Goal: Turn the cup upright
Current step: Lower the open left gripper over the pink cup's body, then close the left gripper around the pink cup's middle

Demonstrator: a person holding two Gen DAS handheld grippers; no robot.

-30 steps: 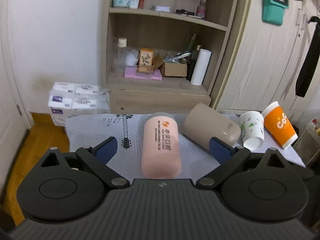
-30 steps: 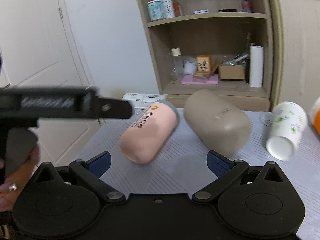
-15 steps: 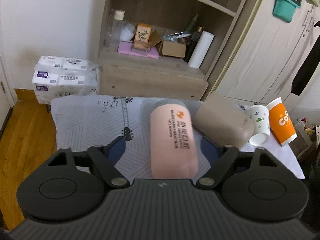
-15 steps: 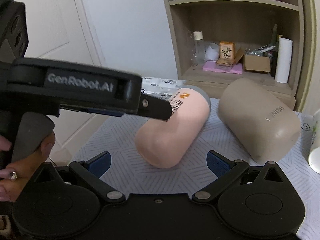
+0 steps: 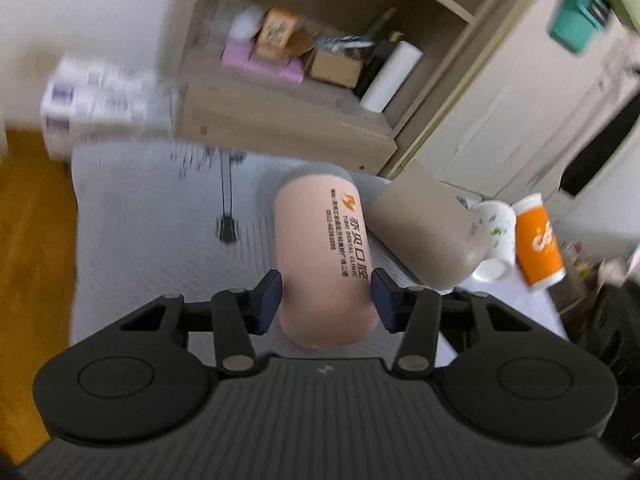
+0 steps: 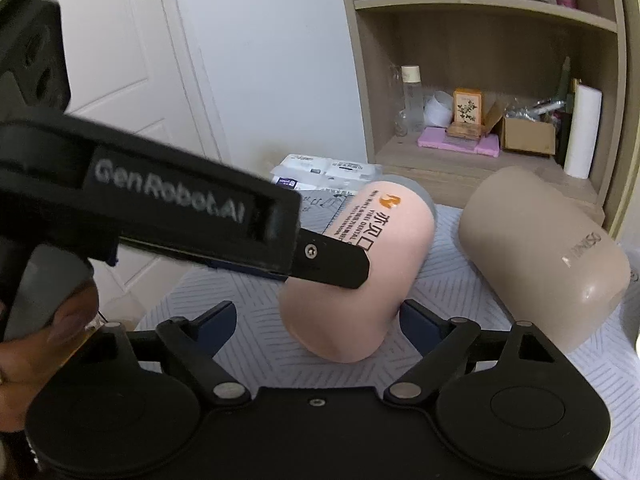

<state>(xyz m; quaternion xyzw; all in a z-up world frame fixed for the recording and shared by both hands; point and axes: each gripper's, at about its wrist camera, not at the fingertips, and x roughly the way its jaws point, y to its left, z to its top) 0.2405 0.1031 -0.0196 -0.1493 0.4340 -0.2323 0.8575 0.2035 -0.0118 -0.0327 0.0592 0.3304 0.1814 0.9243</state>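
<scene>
Pink cup [image 5: 322, 256] on its side, worktop [image 5: 152, 248] | my left gripper [image 5: 325, 300] apparently clamping its base for righting | right gripper [image 6: 316, 320] wide, idle.

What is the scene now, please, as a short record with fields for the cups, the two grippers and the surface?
pink cup: lies on its side, printed text up
left gripper: pads on both sides of the pink cup's near end, contact unclear
right gripper: open, near the pink cup, not gripping
beige cup: on its side, right of the pink cup
paper cups: white one tipped, orange one beside it
surface: patterned cloth
</scene>
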